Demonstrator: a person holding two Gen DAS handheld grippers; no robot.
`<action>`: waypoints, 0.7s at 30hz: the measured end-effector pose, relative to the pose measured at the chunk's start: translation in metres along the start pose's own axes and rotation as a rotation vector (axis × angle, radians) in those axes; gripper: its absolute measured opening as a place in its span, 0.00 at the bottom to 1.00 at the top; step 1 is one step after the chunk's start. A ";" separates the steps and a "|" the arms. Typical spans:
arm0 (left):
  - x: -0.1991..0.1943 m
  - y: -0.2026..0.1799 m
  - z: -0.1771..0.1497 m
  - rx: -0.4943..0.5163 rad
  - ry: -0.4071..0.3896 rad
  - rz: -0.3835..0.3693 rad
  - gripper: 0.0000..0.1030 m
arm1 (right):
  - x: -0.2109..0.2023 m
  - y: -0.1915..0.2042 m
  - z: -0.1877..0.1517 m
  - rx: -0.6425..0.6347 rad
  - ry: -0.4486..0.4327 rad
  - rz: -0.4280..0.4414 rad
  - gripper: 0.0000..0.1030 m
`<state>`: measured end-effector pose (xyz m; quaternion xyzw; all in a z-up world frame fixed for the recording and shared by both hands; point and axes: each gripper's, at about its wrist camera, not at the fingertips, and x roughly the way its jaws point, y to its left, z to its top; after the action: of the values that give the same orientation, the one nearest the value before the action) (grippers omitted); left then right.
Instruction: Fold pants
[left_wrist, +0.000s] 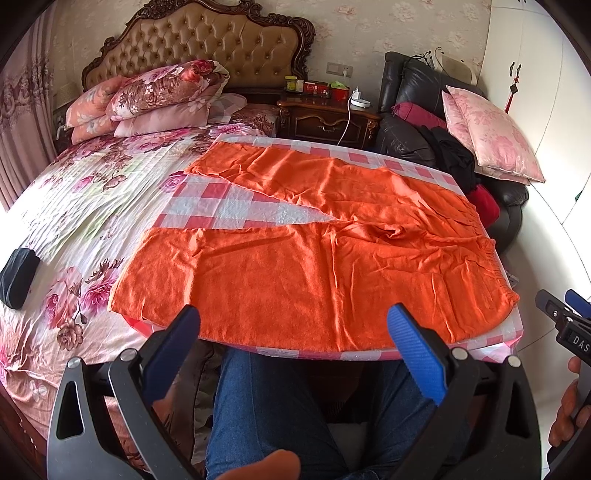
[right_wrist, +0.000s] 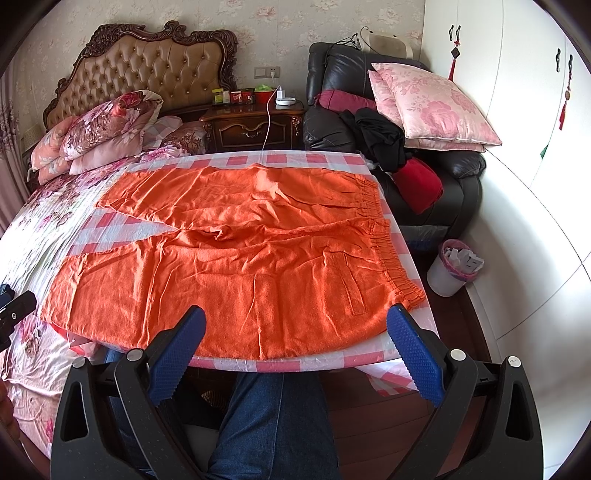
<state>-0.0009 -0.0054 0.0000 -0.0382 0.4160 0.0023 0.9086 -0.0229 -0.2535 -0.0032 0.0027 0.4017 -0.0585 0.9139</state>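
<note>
Blue-padded left gripper (left_wrist: 293, 325) hanging wide, empty | blue-padded right gripper (right_wrist: 295, 326) likewise (ready to grasp) | crumpled orange fabric pants (right_wrist: 236, 254) lying flat, unfolded, awaiting folding on pink checked table (right_wrist: 332, 360)

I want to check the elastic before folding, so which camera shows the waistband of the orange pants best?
The right wrist view: the gathered waistband runs in full along the pants' right edge. The left wrist view shows it only compressed, near the table's far right corner.

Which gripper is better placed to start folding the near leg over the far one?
Left, probably. The left gripper hangs open over the near leg of the orange pants; the right gripper is open nearer the waistband.
</note>
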 end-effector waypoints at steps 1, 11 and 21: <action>0.000 0.000 0.000 0.000 0.000 0.000 0.98 | -0.001 0.000 0.001 0.001 0.000 -0.001 0.93; 0.000 0.000 0.000 -0.001 0.001 -0.001 0.98 | 0.000 0.001 -0.001 0.001 -0.001 -0.002 0.93; 0.012 -0.006 0.005 0.004 0.018 -0.009 0.98 | 0.009 -0.001 0.000 0.000 0.013 -0.009 0.93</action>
<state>0.0111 -0.0114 -0.0048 -0.0382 0.4240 -0.0030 0.9049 -0.0167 -0.2554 -0.0100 0.0013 0.4077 -0.0624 0.9110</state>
